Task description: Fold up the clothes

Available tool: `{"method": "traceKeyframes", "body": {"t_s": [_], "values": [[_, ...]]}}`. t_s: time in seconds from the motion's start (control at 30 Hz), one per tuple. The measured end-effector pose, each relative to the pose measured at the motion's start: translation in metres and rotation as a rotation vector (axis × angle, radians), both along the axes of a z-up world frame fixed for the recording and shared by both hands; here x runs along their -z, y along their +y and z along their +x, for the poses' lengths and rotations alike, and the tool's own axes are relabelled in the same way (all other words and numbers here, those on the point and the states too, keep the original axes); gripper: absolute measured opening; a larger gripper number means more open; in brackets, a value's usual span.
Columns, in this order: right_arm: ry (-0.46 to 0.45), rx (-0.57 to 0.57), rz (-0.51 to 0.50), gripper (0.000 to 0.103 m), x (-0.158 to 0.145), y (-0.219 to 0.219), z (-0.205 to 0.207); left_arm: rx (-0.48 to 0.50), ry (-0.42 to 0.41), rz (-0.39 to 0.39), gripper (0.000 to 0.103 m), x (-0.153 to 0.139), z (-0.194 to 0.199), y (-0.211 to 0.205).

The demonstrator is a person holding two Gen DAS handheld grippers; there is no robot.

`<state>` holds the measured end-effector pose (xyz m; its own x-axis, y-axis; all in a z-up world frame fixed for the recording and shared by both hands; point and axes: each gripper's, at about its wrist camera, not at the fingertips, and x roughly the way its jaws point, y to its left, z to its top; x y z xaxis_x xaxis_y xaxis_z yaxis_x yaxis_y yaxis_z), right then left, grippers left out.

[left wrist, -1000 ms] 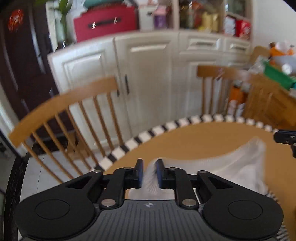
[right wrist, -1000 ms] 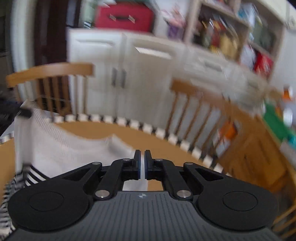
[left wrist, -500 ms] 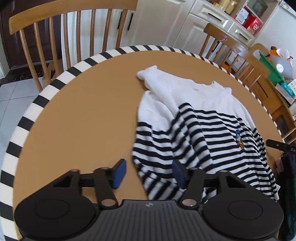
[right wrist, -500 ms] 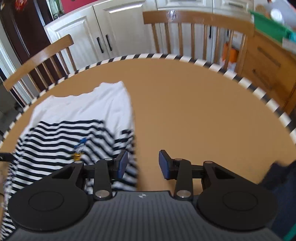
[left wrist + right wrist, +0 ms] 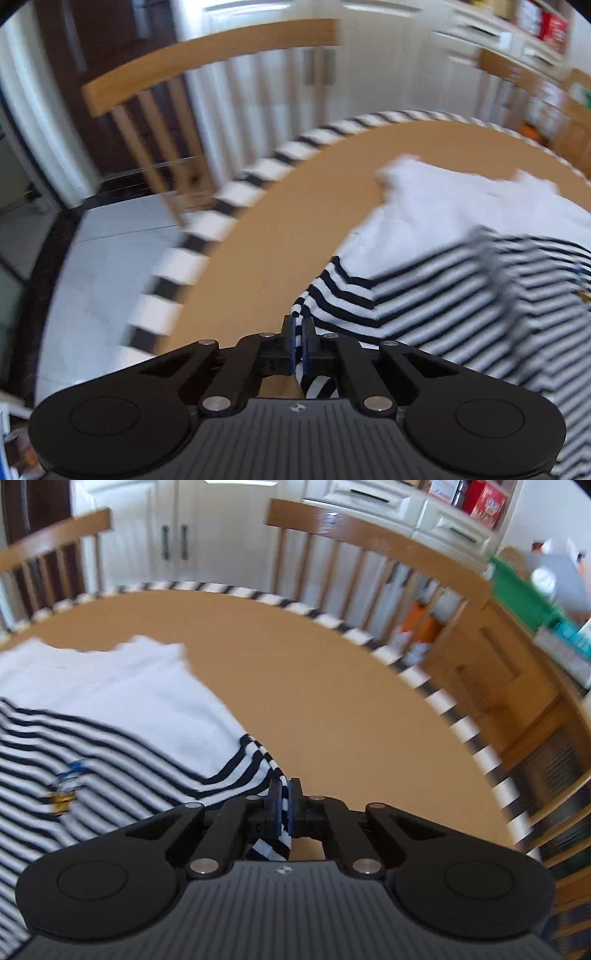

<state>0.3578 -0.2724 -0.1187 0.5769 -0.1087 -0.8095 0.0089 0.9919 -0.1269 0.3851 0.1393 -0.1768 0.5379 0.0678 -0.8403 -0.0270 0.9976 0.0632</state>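
In the left wrist view we see the left gripper (image 5: 298,330) clenched on a striped edge of the shirt (image 5: 461,266), with fabric pinched between the blue pads at 6 o'clock. The shirt spreads toward 3 o'clock across the round table (image 5: 280,229), its white upper part lying at 2 o'clock. This view alone shows the tiled floor (image 5: 103,266) at 9 o'clock and a blurred wooden chair (image 5: 177,74) at 11 o'clock. In the right wrist view we see the right gripper (image 5: 283,805) likewise clamped on a striped edge of the shirt (image 5: 110,716), which extends toward 9 o'clock. Only this view shows the small duck emblem (image 5: 64,784) on the stripes at 8 o'clock, a second chair (image 5: 373,542) at 1 o'clock, and a green crate (image 5: 524,594) at 2 o'clock. The tabletop is tan with a black-and-white checked rim (image 5: 458,723). White cabinets (image 5: 207,528) stand behind the chairs at 12 o'clock.
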Motion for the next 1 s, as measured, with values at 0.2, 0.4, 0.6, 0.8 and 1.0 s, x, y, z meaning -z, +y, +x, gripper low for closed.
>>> {"method": "traceKeyframes", "body": {"t_s": [0.2, 0.4, 0.6, 0.8, 1.0], "values": [[0.017, -0.015, -0.125, 0.003, 0.006, -0.008, 0.018, -0.063, 0.006, 0.016, 0.004, -0.004, 0.002, 0.037], [0.072, -0.019, -0.050, 0.011, 0.017, -0.005, 0.027, 0.032, 0.023, 0.067, 0.008, -0.003, 0.009, 0.025], [-0.021, -0.076, -0.036, 0.039, -0.022, -0.015, 0.023, 0.041, -0.061, -0.035, 0.032, -0.051, 0.010, 0.055], [-0.087, -0.215, 0.205, 0.037, -0.016, 0.041, 0.081, 0.305, -0.138, -0.194, 0.042, -0.048, 0.096, -0.008], [-0.021, -0.306, 0.155, 0.040, 0.024, 0.090, 0.129, 0.459, -0.037, -0.116, 0.040, -0.004, 0.152, -0.060]]}}
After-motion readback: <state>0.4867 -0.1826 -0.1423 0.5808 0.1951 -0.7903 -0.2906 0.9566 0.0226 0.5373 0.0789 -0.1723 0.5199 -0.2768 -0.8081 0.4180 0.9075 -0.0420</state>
